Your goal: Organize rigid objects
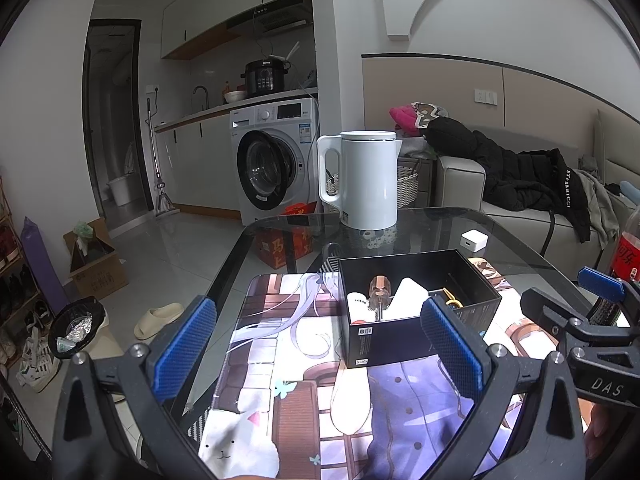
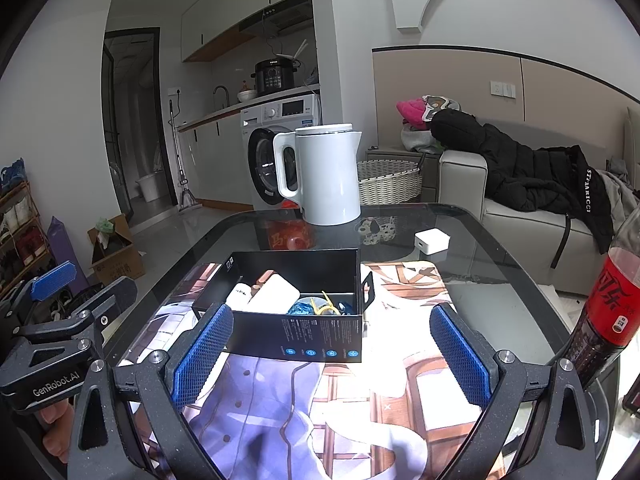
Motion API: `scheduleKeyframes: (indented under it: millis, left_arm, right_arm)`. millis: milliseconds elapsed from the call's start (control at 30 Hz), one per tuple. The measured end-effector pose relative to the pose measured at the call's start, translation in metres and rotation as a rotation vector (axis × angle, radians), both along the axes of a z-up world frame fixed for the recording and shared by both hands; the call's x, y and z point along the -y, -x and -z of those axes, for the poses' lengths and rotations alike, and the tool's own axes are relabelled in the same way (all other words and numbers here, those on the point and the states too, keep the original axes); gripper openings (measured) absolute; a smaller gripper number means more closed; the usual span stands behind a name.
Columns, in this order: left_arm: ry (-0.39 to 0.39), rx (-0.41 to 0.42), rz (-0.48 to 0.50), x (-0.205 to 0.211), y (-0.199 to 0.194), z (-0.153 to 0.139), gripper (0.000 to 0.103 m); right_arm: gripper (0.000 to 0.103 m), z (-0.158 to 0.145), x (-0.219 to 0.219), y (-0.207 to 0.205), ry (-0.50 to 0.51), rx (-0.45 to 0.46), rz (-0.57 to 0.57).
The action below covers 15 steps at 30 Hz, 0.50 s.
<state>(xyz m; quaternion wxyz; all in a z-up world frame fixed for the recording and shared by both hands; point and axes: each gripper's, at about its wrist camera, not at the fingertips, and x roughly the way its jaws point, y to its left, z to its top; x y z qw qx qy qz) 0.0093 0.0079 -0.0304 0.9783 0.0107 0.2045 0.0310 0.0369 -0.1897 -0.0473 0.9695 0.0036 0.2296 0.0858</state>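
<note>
Both the left tongs (image 1: 320,344) and right tongs (image 2: 332,356) gape wide, holding nothing; the black box (image 2: 304,320) sits mid-frame on the bench (image 2: 500,264), its blue and yellow contents hard to identify

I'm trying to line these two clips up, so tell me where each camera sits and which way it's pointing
Left wrist view: rides the left gripper, open, low over the printed mat, facing the black box and white kettle; the right gripper shows at right.
Right wrist view: rides the right gripper, open, facing the same box from further right; the left gripper and fingers show at left, a cola bottle at right.
Shared: box, kettle, mat, washing machine, sofa.
</note>
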Motion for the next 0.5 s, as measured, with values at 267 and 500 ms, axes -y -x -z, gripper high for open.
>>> scheduleKeyframes:
  millis: [267, 500]
  left_arm:
    - [0.003, 0.001, 0.001, 0.0003, -0.0002, 0.0000, 0.103]
    - [0.002, -0.005, -0.005, 0.0024, -0.0013, 0.0007, 0.103]
  right_arm:
    - [0.101, -0.0001, -0.0001, -0.0002, 0.001, -0.001, -0.001]
    - [0.101, 0.0017, -0.0002, 0.0005, 0.001, -0.003, 0.001]
